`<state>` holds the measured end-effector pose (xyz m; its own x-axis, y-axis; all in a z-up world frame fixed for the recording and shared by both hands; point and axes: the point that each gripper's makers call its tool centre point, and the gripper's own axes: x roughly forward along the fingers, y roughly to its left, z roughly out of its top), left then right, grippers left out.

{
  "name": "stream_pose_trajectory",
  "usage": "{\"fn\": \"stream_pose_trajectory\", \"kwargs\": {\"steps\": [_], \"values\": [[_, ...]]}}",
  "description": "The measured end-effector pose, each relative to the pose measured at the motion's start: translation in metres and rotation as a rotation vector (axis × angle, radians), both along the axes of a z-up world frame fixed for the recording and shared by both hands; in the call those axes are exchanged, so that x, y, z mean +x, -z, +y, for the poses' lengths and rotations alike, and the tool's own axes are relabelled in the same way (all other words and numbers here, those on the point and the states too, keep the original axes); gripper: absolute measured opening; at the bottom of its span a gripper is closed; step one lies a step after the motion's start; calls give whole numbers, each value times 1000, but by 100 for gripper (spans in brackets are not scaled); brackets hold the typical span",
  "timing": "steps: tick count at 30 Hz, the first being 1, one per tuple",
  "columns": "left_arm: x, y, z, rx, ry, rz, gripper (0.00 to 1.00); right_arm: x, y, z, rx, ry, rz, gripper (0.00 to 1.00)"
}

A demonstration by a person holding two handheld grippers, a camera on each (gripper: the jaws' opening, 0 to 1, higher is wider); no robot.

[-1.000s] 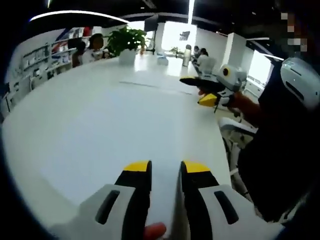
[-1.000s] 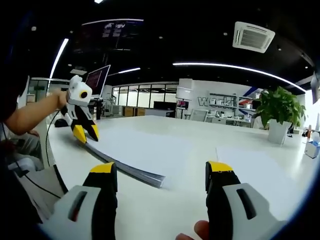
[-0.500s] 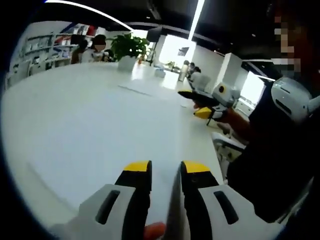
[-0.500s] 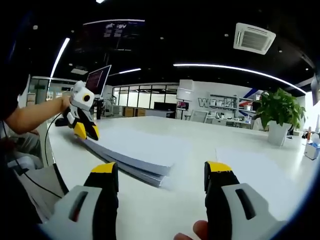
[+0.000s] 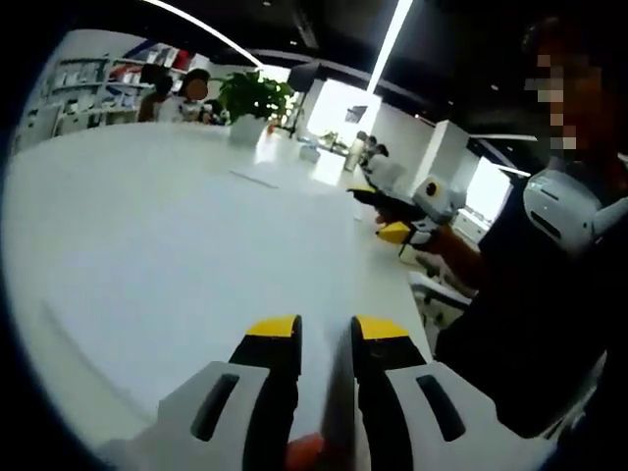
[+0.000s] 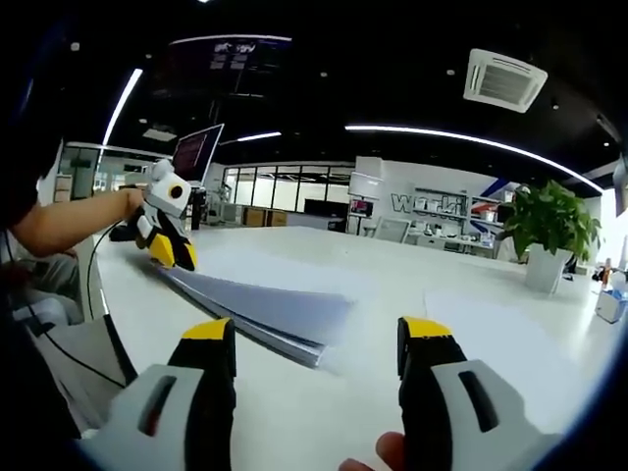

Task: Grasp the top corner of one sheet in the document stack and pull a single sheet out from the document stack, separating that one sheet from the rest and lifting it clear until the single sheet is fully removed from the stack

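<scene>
- On the white table (image 6: 392, 285), right gripper view: the document stack (image 6: 280, 339) lies near the table's near edge, its grey side edge running from far left toward the middle, ending at a corner just ahead of the right gripper (image 6: 316, 339).
- Top sheet (image 6: 270, 304) is raised off the stack at the far left end, tilted, its free edge blurred; a gap opens between it and the stack toward the left.
- Left gripper (image 6: 172, 257) sits at that far left corner, yellow tips together on the sheet's corner, gripping it; a person's forearm (image 6: 69, 221) comes in from the left behind it.
- Right gripper: jaws spread wide, nothing between them, hovering above the table just short of the stack's near corner; not touching paper.
- Room to move: broad bare tabletop to the right of the stack, out to a potted plant (image 6: 549, 231) and a small box at far right; table edge drops off at left, with a cable hanging there.
- Left gripper view: left gripper (image 5: 326, 339) shows a narrow slot between yellow tips with the sheet (image 5: 177, 255) pinched edge-on, paper spreading out ahead and left.
- Same view: right gripper (image 5: 397, 221) is well apart at upper right, over the table's right edge, held by the person's hand.
- Far end of table: plant (image 5: 250, 98) and seated people, well away.
</scene>
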<state>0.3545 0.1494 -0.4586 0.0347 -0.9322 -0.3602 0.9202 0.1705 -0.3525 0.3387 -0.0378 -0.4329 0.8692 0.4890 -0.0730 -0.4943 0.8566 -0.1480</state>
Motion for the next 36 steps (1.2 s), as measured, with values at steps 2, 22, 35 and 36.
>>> {"fn": "stream_pose_trajectory", "kwargs": {"steps": [2,22,35,36], "values": [[0,0,0,-1,-1,-1,22,0,-1,2,-13,3,-10,63],[-3,-1,-2,-8,0,-9,22,12,-26,56,-780,58,-477,51],[-2,0,-1,-3,7,-37,22,39,-5,84,-994,33,-512,38],[-2,1,-1,-1,7,-39,22,40,-4,85,-1003,33,-514,36]]}}
